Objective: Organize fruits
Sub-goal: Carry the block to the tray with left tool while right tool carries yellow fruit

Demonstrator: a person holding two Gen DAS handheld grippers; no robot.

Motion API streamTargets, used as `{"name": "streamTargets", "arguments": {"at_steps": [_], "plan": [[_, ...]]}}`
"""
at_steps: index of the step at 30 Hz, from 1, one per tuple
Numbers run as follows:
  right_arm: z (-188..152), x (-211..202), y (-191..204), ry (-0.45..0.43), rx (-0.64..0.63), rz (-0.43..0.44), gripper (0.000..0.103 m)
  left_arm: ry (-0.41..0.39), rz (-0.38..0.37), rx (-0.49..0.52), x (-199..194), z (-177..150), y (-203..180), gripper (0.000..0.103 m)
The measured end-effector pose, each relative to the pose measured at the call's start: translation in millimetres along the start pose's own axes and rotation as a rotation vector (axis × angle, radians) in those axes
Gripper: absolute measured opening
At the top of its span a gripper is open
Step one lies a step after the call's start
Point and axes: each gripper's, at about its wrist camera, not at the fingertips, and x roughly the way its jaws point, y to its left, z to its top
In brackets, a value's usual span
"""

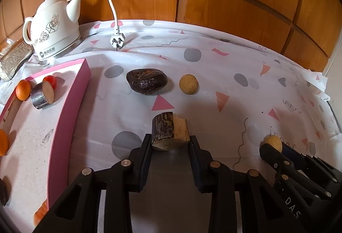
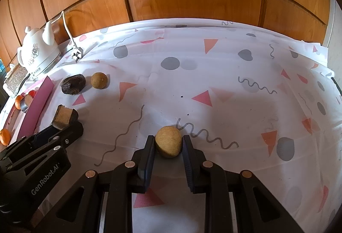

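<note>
My left gripper (image 1: 170, 140) clamps the dark-barked cut cane piece (image 1: 170, 134), my right gripper (image 2: 168, 143) the round tan fruit (image 2: 168, 141) — I should lift both gently, then carry them to the pink-rimmed tray (image 1: 72, 91) at left — no squeezing

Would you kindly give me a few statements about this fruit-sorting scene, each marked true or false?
1. The left gripper is shut on a dark-skinned cut piece. True.
2. The right gripper holds an orange. False: it holds a tan round fruit.
3. The pink tray has oranges inside. True: one orange lies near its far end.
4. The white kettle stands inside the tray. False: it stands on the cloth behind it.
5. The kettle's plug is in a socket. False: it lies loose on the tablecloth.
</note>
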Motion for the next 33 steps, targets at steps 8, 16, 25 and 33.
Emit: {"name": "streamTargets", "arguments": {"at_steps": [8, 16, 25, 33], "plan": [[-0.6, 0.1, 0.1, -0.004, -0.004, -0.005, 0.026, -0.001, -0.003, -0.002, -0.1, -0.2, 0.3, 0.034], [-0.8, -0.2, 0.2, -0.005, -0.004, -0.005, 0.026, -0.002, -0.005, -0.002, -0.1, -0.4, 0.4, 0.034], [-0.8, -0.4, 0.3, -0.005, -0.004, -0.006, 0.026, -0.004, -0.008, -0.005, 0.1, -1.1, 0.7, 0.034], [-1.0, -0.1, -0.2, -0.005, -0.005, -0.006, 0.026, -0.002, -0.012, -0.01, -0.2, -0.7, 1.3, 0.033]]}}
